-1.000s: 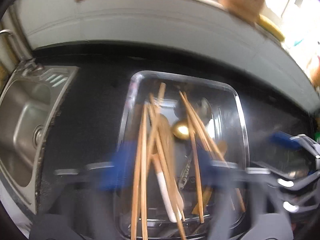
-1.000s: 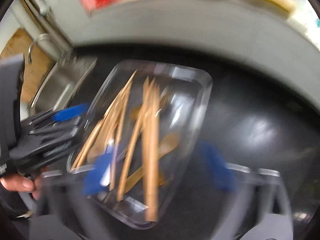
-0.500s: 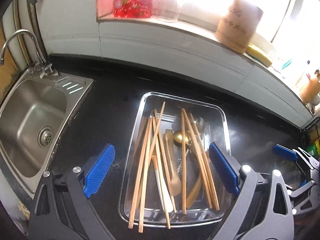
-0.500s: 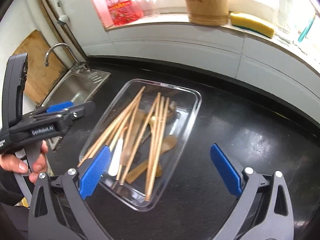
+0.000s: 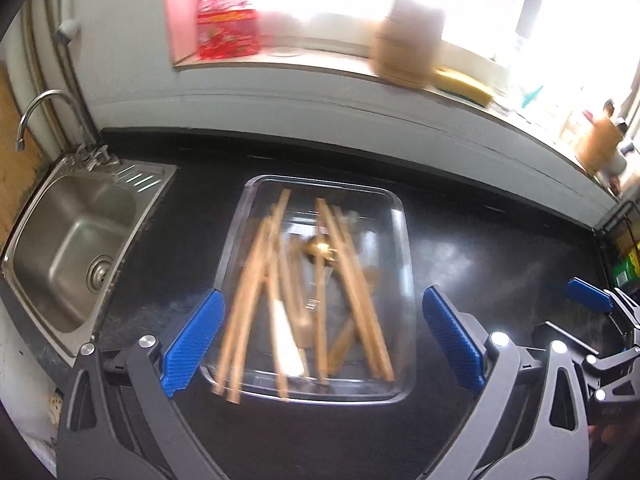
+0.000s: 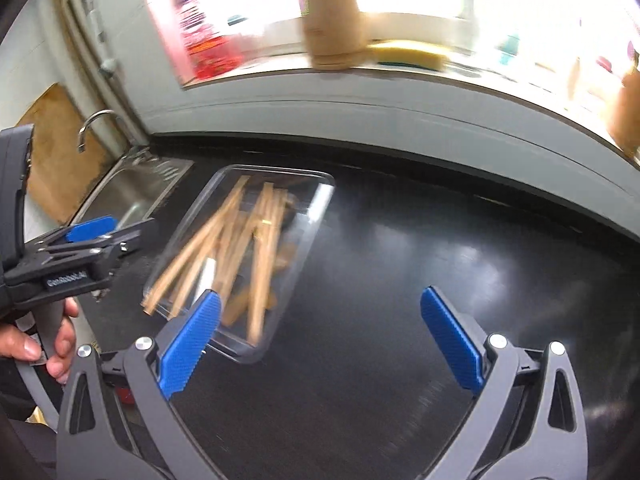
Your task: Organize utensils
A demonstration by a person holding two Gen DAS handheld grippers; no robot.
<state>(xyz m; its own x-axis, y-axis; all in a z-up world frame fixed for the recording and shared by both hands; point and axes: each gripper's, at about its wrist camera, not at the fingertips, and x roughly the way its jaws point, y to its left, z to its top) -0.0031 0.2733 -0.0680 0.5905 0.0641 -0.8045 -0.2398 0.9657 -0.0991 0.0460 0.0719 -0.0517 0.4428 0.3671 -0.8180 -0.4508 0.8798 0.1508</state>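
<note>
We see both grippers empty, jaws spread wide. Left gripper hovers over the near end of the clear tray, its blue pads straddling the tray's width, likely lined up to reach in. Right gripper hangs over bare black desk, tray off at its 10 o'clock, its left pad just overlapping the tray's near corner in view.

Task things: chopsticks, crossed and fanned lengthwise in the tray, some tips poking past the near rim; a white-handled piece and a gold spoon lie mixed under them. Motion blur hides finer detail. The pile is unsorted now.

Sink sits at 9 o'clock of the tray. A person's hand grips the left tool's handle.
</note>
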